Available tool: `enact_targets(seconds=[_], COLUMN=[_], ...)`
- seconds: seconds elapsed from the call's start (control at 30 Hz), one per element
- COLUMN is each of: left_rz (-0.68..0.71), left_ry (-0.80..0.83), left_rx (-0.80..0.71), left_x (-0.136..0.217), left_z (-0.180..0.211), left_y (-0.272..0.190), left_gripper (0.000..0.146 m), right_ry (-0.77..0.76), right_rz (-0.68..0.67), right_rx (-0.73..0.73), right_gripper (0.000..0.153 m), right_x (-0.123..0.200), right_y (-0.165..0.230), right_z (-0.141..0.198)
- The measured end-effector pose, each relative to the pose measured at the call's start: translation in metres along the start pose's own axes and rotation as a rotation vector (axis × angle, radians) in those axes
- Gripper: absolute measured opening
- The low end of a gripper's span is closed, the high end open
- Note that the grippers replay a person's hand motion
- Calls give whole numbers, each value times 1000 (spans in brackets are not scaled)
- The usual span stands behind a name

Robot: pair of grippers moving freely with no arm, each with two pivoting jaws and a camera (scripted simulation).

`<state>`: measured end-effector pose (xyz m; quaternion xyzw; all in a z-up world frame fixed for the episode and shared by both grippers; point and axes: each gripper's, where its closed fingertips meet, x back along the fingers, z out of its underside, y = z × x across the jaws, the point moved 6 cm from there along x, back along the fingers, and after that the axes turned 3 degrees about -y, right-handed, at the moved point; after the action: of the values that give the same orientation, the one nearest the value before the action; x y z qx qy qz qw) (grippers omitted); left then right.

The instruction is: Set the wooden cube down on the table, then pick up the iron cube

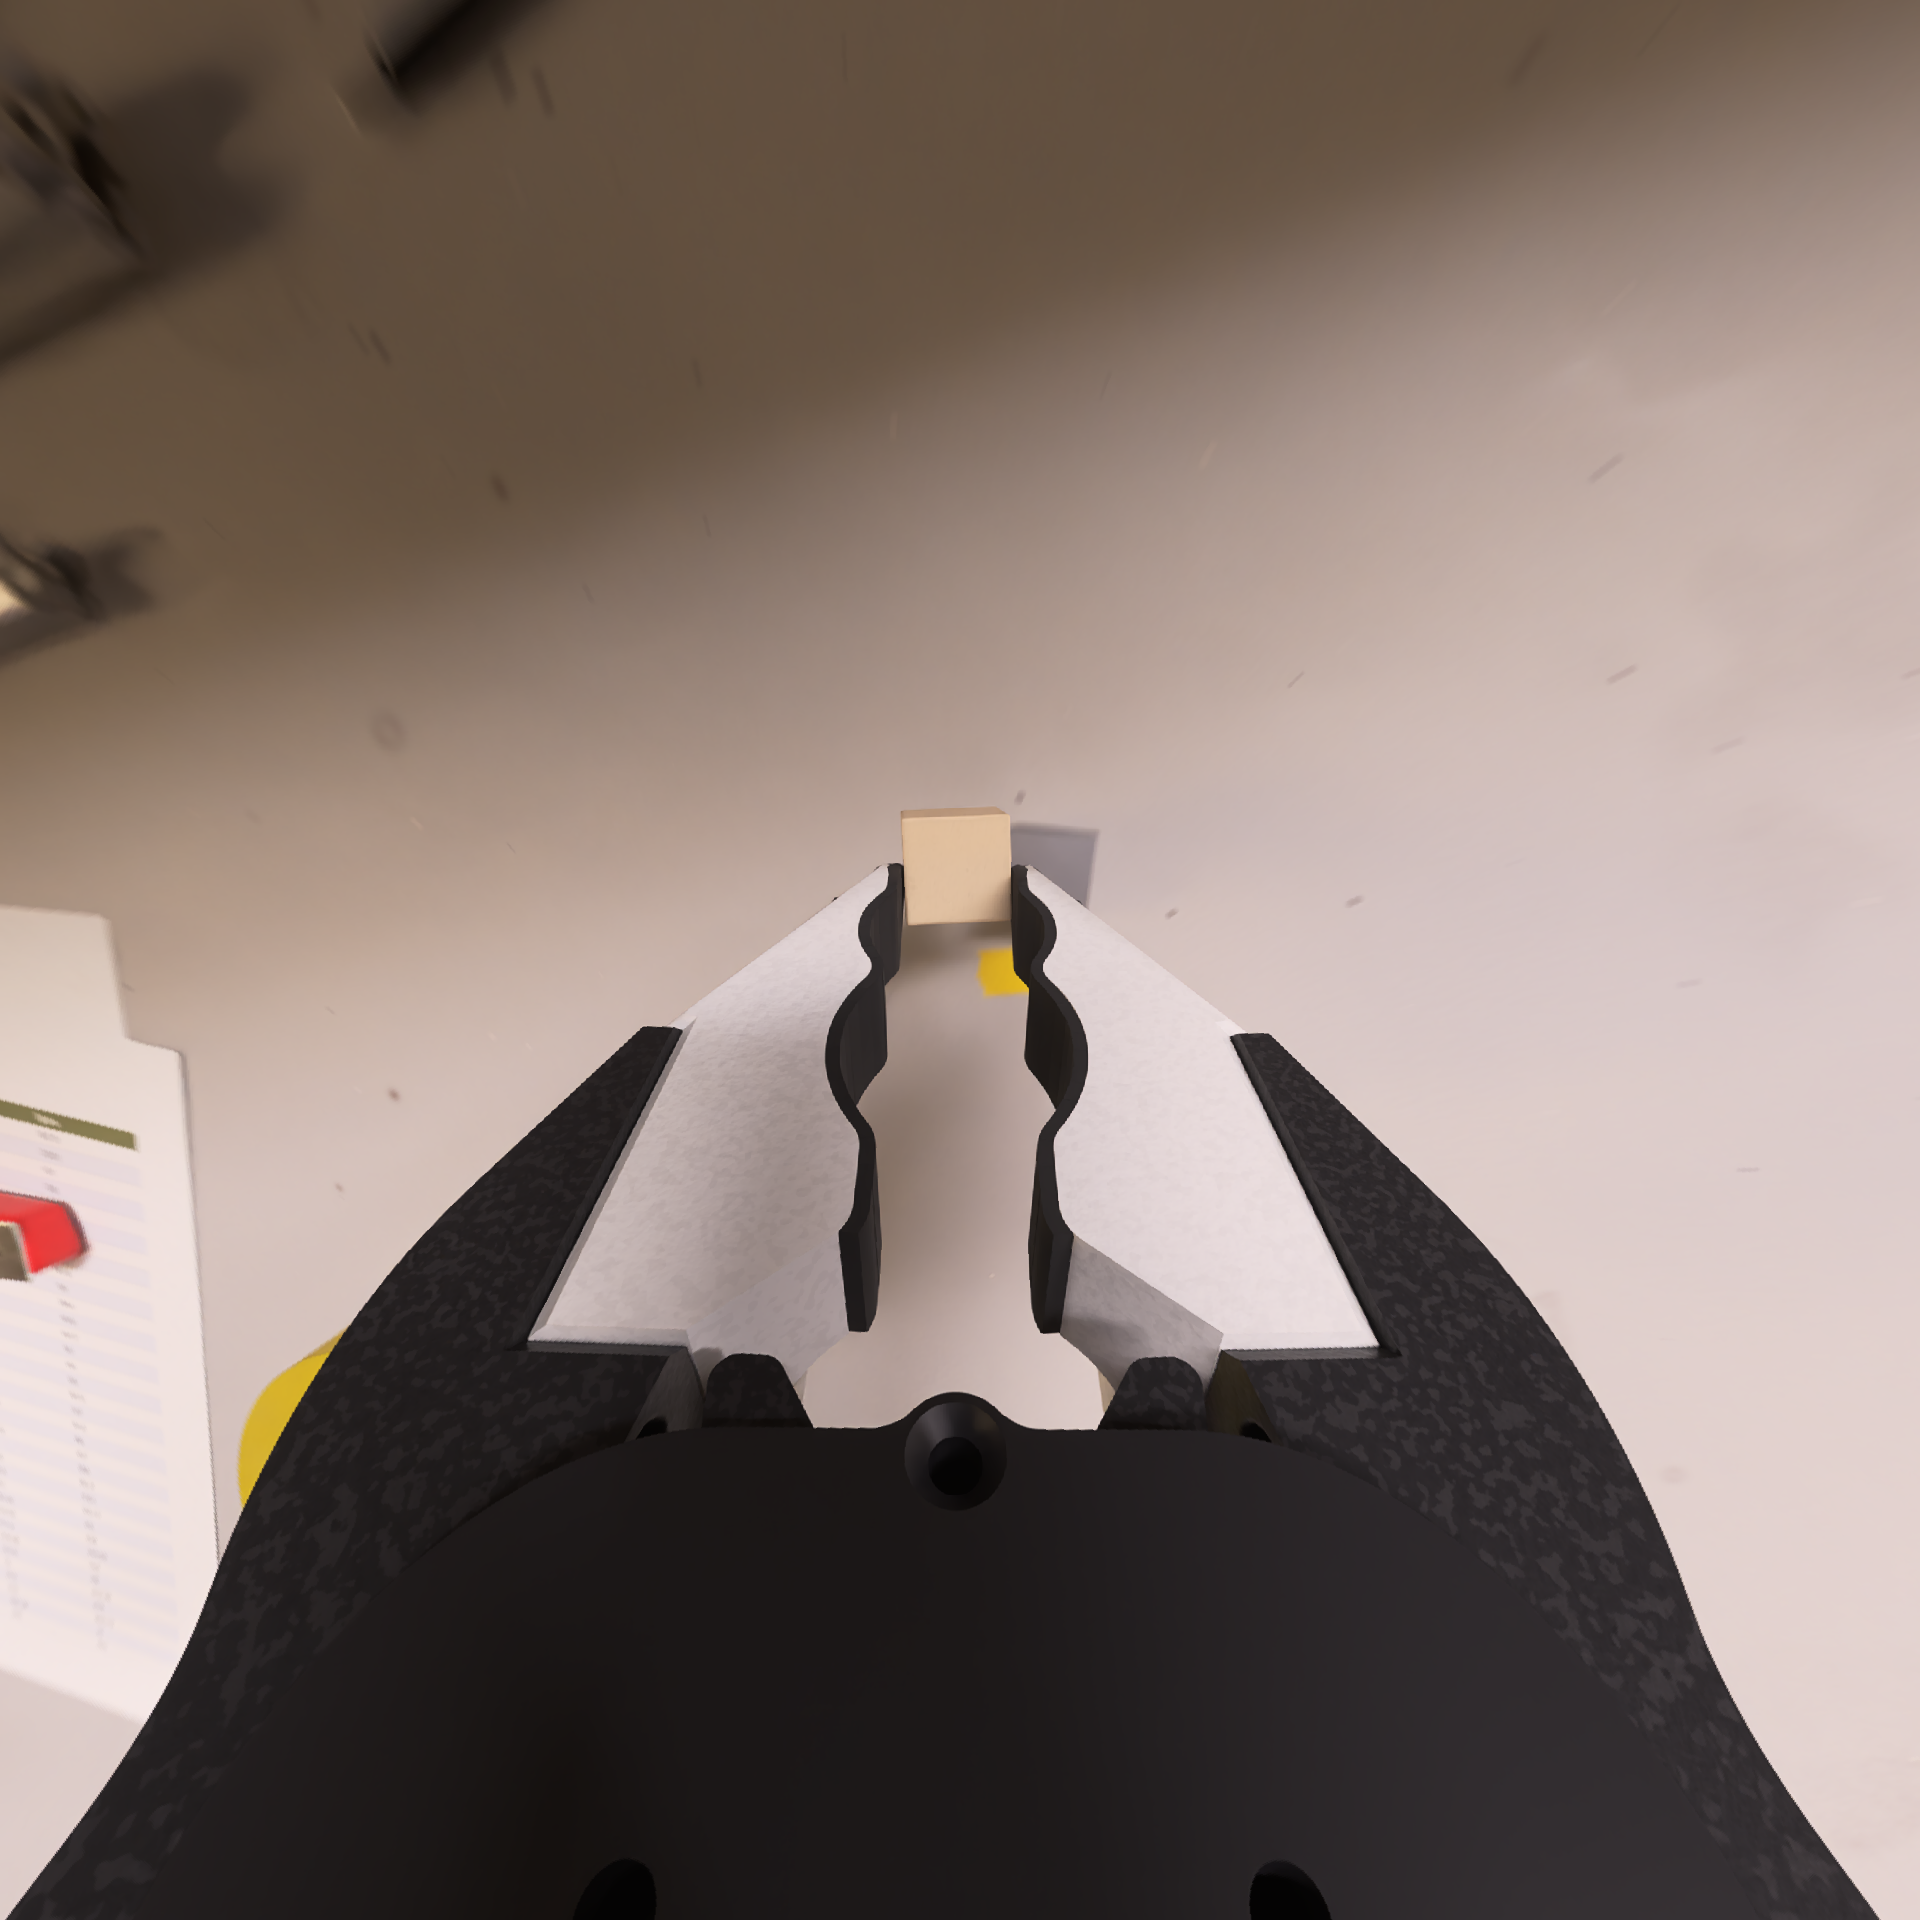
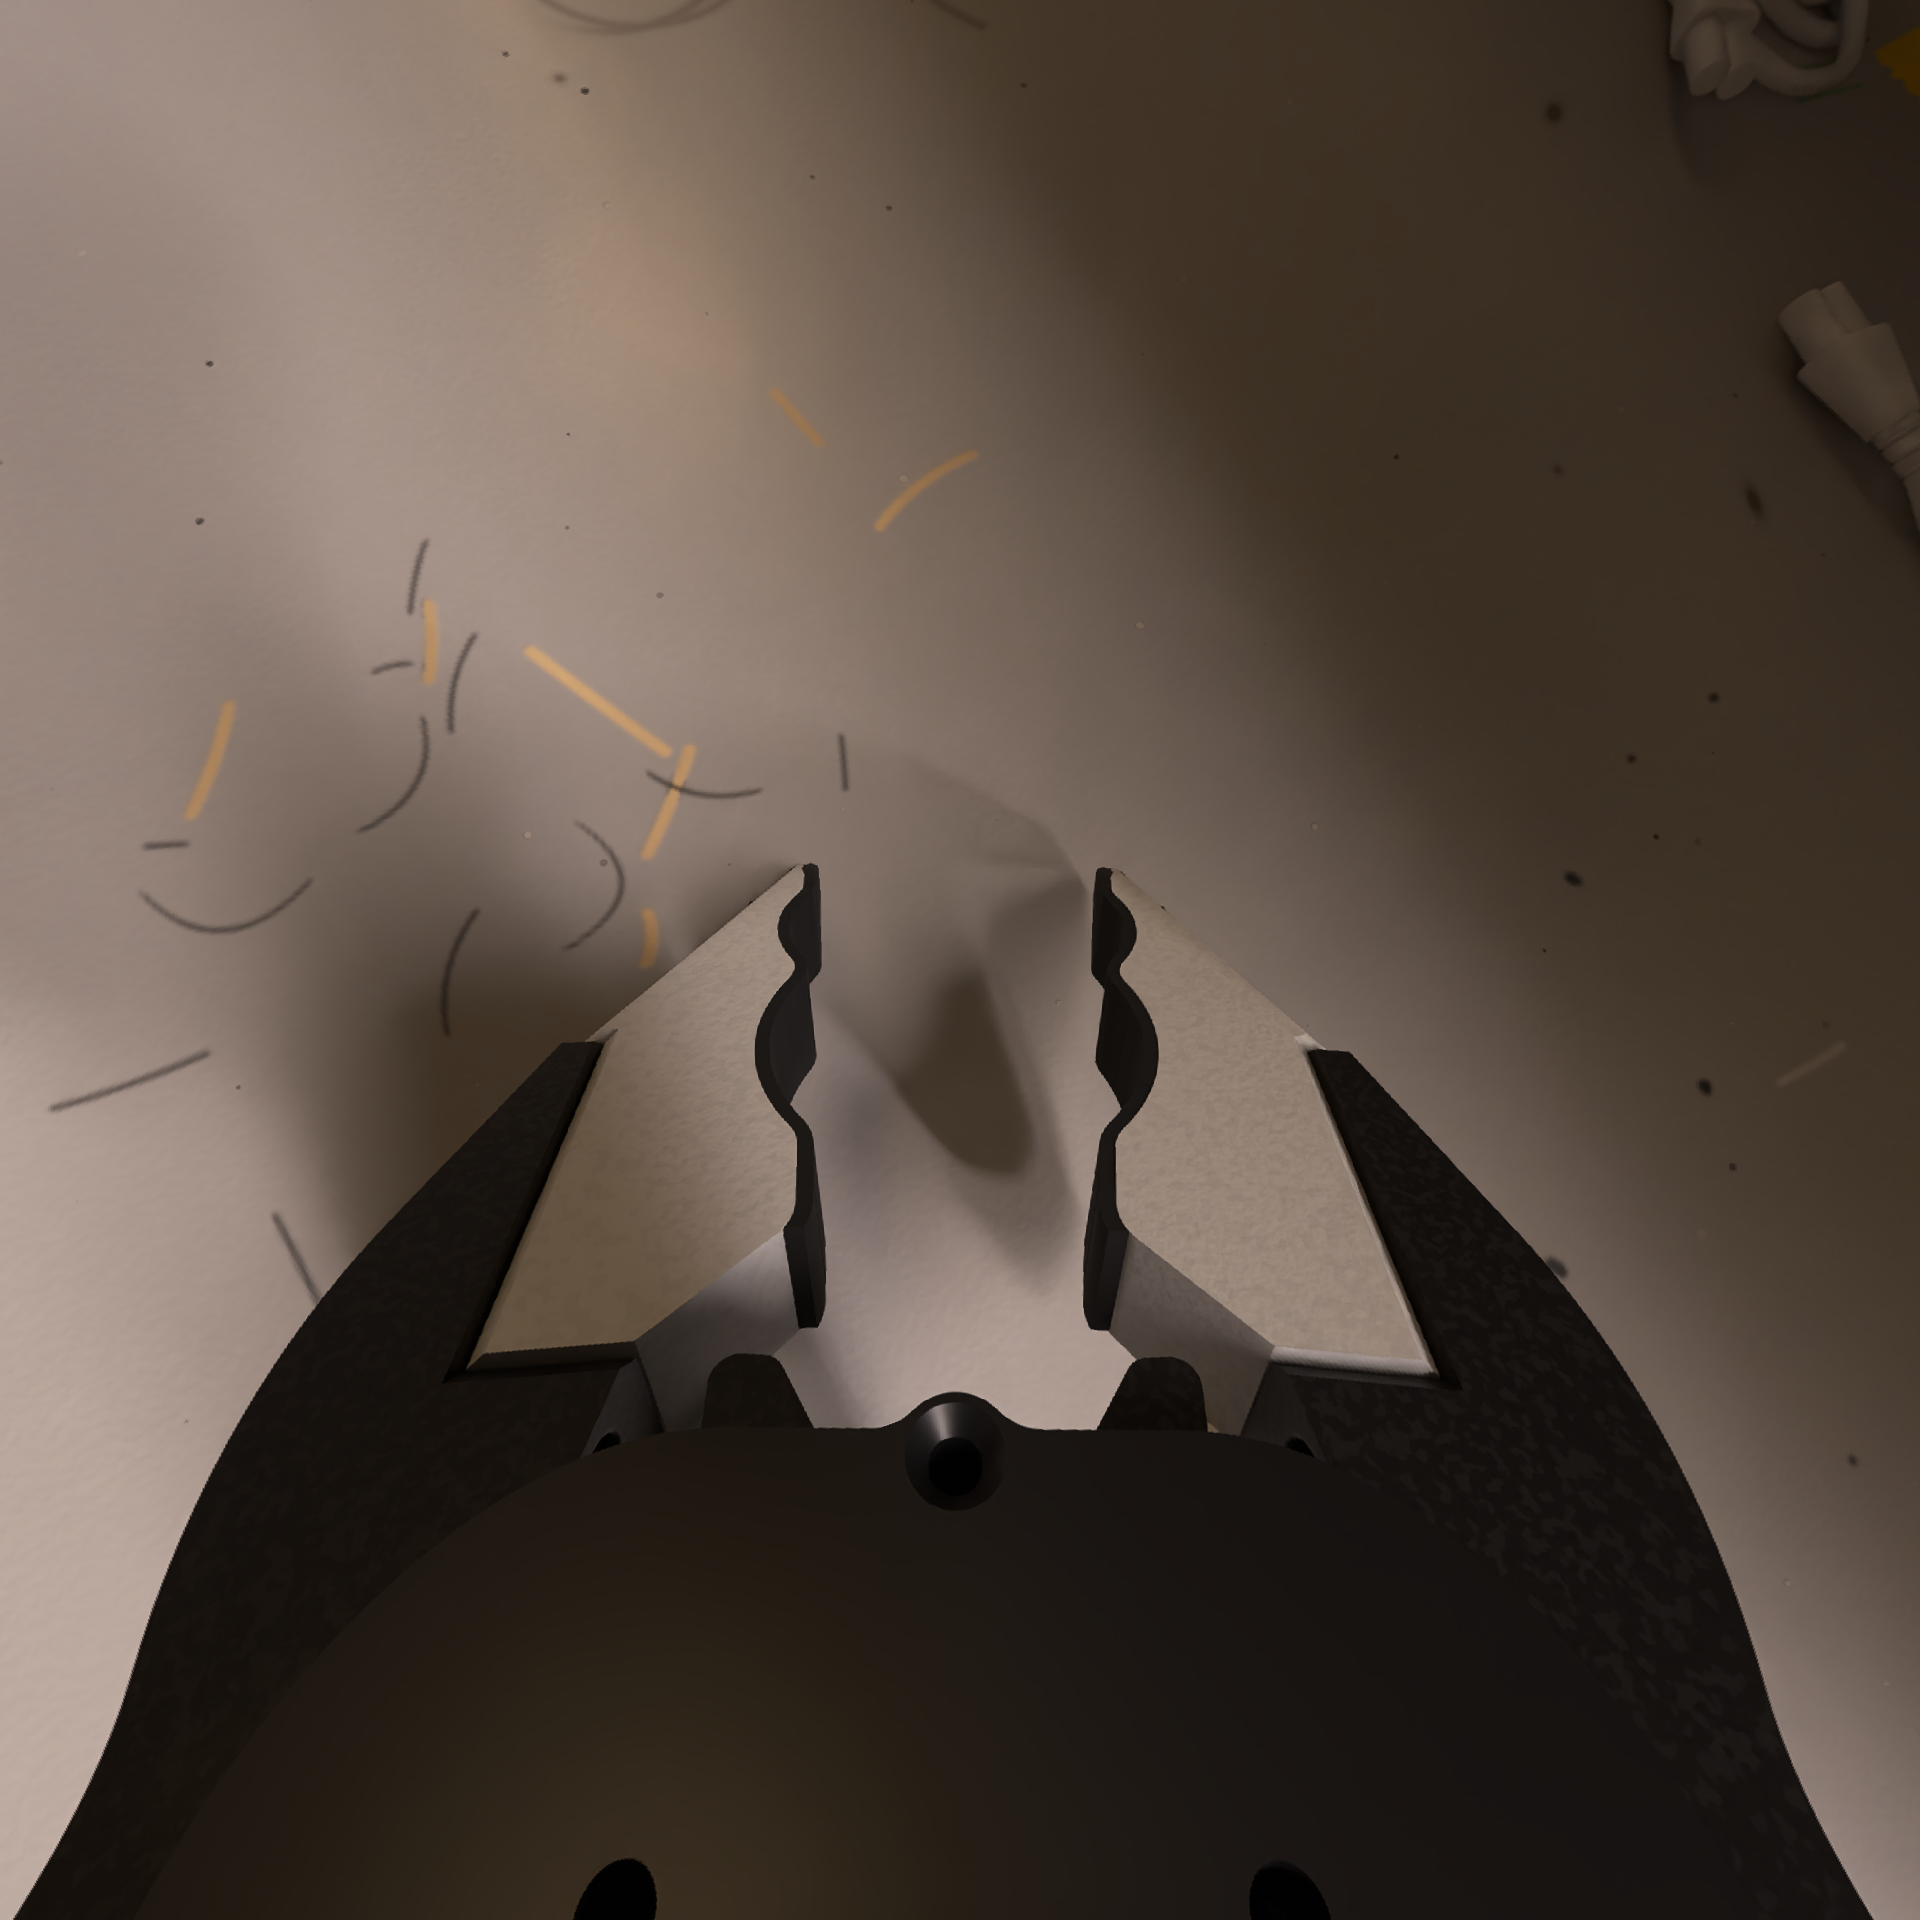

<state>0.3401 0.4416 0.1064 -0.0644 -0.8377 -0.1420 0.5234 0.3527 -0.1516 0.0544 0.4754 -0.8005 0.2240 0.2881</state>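
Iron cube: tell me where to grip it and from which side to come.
Grip the iron cube across two opposite flat faces. Only a grey sliver shows behind the wooden cube held in the left gripper, so probably come from above with the open right gripper.

A printed sheet with a red object lies left — white cable, small yellow piece elsewhere
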Motion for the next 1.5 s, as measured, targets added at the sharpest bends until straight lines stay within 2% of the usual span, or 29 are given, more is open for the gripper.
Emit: enact_targets(seconds=[0.07,0.13,0.27,0.37,0.43,0.5,0.6,0.8,1.1,1.3,1.5], left_rz=[8,73,355,600,717,745,719,699,710,702,578], left_ry=[-128,-249,-357,-312,-245,-163,-51,52,73,-36,-190], left_rx=[-10,-79,-314,-441,-507,-578,-668,-705,-692,-641,-531], left_x=[30,64,101,96,81,57,17,-25,-32,-2,50], left_z=[-21,-50,-106,-130,-138,-142,-143,-143,-141,-150,-150], left_y=[-10,-41,-153,-250,-304,-341,-370,-387,-387,-365,-295], left_gripper=[20,20,20,20,20,20,20,20,23,29,30], right_ry=[0,0,0,-6,-10,-14,-14,-9,-8,-8,-11], right_rz=[-4,-9,-12,2,12,19,14,-16,-25,-9,6], right_rx=[1,1,1,16,27,40,45,32,32,28,35], right_gripper=[52,52,52,51,51,51,49,48,48,50,50], right_x=[0,0,0,0,1,1,2,2,2,1,1], right_y=[0,0,0,1,1,2,3,2,3,2,3], right_z=[0,0,0,0,0,0,1,1,1,1,0])
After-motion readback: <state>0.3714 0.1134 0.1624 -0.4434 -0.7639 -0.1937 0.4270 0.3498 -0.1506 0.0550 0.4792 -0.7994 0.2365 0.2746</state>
